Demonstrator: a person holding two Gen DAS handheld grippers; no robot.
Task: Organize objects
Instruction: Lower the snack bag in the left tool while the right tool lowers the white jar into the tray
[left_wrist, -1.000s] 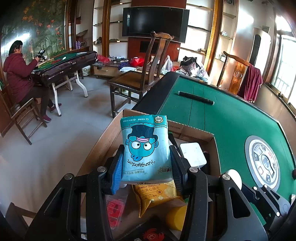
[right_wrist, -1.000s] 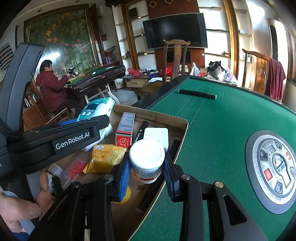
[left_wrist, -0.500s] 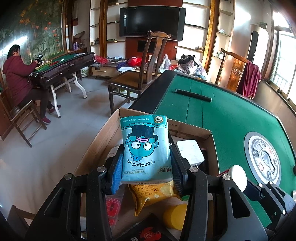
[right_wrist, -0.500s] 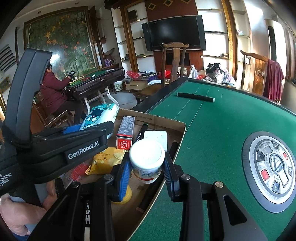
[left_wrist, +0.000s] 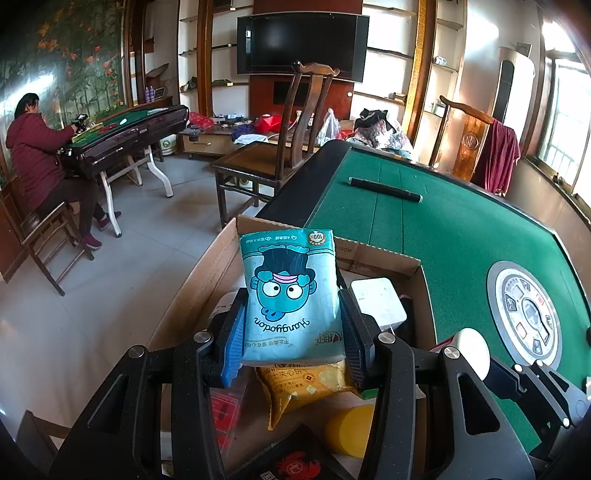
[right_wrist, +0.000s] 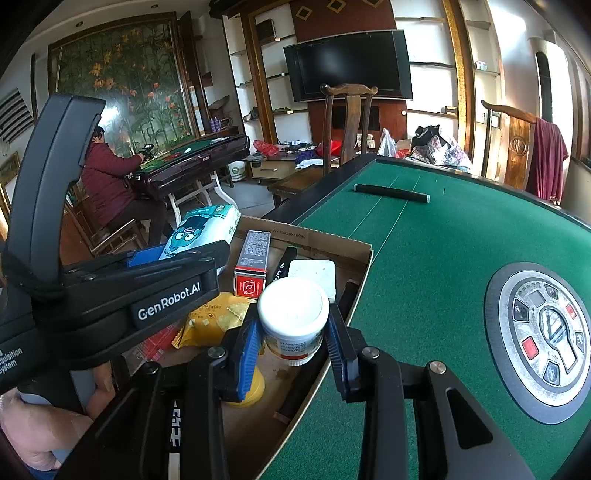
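While both grippers hang over the cardboard box (right_wrist: 332, 247), the left gripper (left_wrist: 291, 325) clamps a blue tissue pack (left_wrist: 291, 295) upright, and the right gripper (right_wrist: 293, 332), nearer the green table (right_wrist: 424, 277), clamps a white-lidded jar (right_wrist: 293, 317).

Pale tiled floor (left_wrist: 122, 295), glossy with daylight from windows (left_wrist: 565, 122) at right. Dark television (left_wrist: 301, 46) mounted on back wall between open white shelves (left_wrist: 391, 74). Floral mural (right_wrist: 122, 85) at left. Wooden chair (left_wrist: 273, 147) drawn up beside green felt mahjong table (left_wrist: 461, 229); second mahjong table (left_wrist: 129, 133) further back, with seated person (left_wrist: 40, 170) in maroon jacket. Maroon cloth (left_wrist: 496, 155) draped over another chair.
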